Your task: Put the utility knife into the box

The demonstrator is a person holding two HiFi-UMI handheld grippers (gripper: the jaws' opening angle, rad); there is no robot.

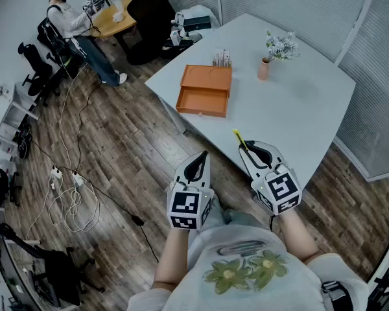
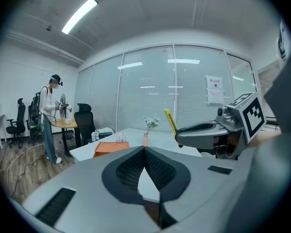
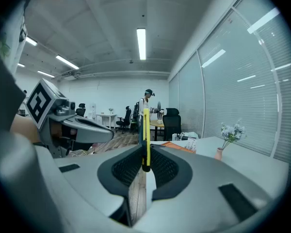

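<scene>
Clamping the knife (image 3: 145, 130) in the right tool (image 3: 144, 152), left tool (image 2: 144, 152) closed on nothing, at the white tabletop's (image 1: 292, 102) edge, orange box (image 1: 204, 91) well ahead, wood floor (image 1: 129, 141) below, glass walls (image 1: 376, 76) beyond.

I see wood-plank floor (image 1: 123, 148) | white tabletop (image 1: 298, 102) | blinded glass walls (image 1: 376, 89) past its far edge | ceiling strip lights (image 2: 80, 14) lit | black office chairs (image 1: 31, 60), loose cables (image 1: 68, 203) on floor

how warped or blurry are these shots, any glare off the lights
Head view: sharp and evenly lit, edges mildly bent. Left gripper view: strong fisheye with dark corners, ceiling light blown out and mirrored in the glass wall. Right gripper view: same fisheye, utility knife crisp, clamped in the right gripper.
</scene>
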